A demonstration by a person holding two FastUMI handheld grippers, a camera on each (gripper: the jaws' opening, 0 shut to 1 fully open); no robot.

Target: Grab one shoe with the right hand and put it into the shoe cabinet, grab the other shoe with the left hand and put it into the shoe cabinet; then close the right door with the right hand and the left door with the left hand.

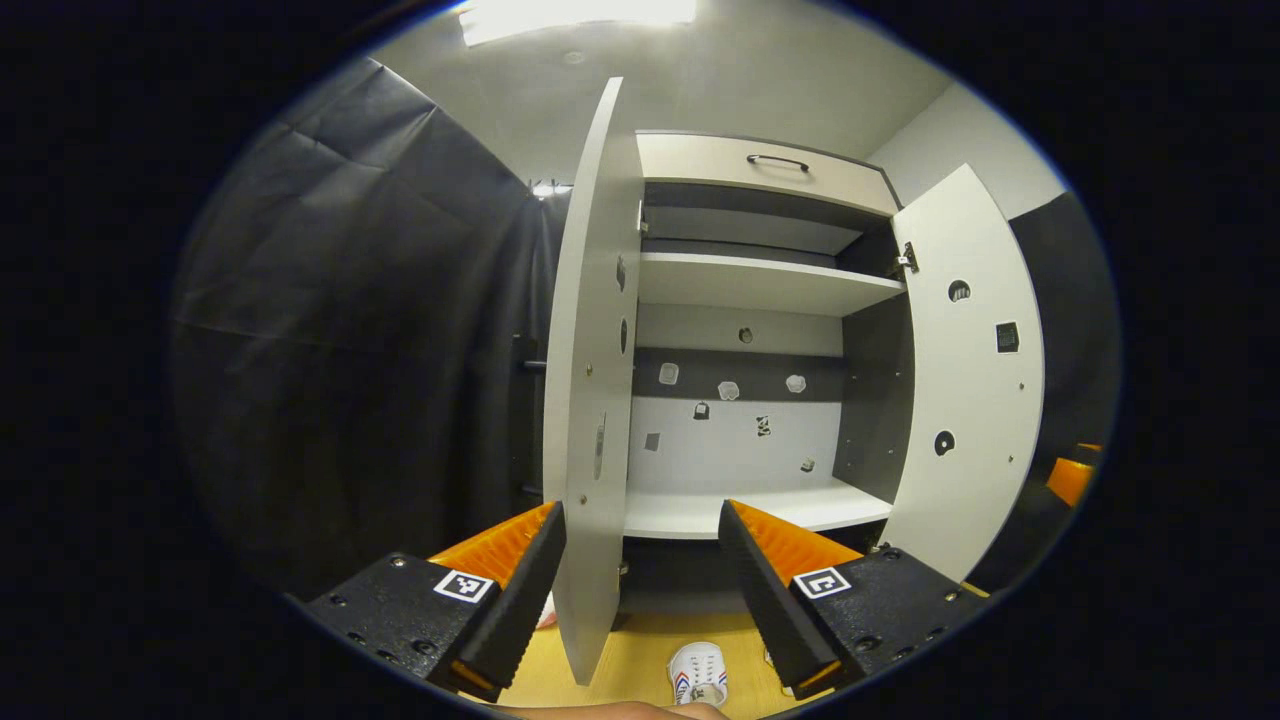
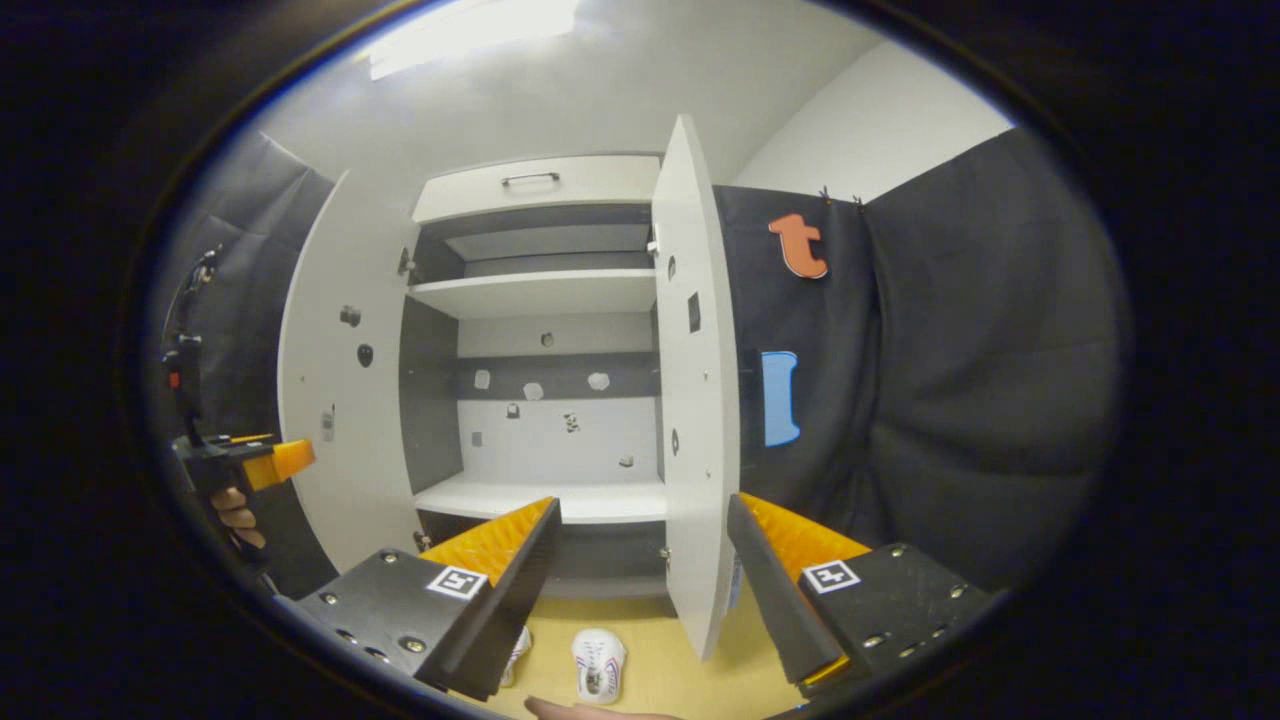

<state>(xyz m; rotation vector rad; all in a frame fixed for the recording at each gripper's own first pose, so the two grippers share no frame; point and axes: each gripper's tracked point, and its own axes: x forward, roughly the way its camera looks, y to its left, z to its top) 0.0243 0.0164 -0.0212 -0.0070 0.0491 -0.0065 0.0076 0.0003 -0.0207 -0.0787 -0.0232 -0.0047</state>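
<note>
Shoes (image 2: 598, 664) sit on the floor (image 2: 660, 680) before the shoe cabinet (image 2: 540, 300), both doors open; left tongs (image 1: 640, 580) and right tongs (image 2: 640, 580) gape wide, holding nothing.

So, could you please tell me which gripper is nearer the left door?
Left. The left gripper frames the left door edge between its open fingers; the right gripper frames the right door edge instead.
</note>
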